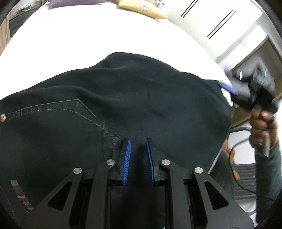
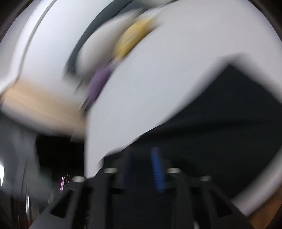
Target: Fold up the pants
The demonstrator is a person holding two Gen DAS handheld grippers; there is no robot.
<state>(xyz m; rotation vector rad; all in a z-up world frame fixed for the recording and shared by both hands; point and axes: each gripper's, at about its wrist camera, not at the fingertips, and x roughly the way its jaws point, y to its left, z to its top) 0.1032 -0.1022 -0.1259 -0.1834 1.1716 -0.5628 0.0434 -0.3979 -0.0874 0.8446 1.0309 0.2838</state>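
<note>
Black pants [image 1: 123,98] lie on a white bed [image 1: 88,35], with a stitched pocket and a rivet at the left. My left gripper [image 1: 138,146] hovers just over the cloth near the pocket seam; its blue pads stand apart and hold nothing. My right gripper [image 1: 229,88] shows in the left wrist view at the pants' right edge, held by a hand, blurred. In the right wrist view everything is smeared by motion: the right gripper [image 2: 142,158] has a gap between its blue pads, with the pants [image 2: 220,114] ahead and to the right on the bed [image 2: 158,70].
A yellow pillow [image 1: 142,8] and a purple one [image 1: 74,2] lie at the bed's far end. White cupboards [image 1: 211,22] stand at the right. A cable [image 1: 234,169] hangs below the hand at the right edge.
</note>
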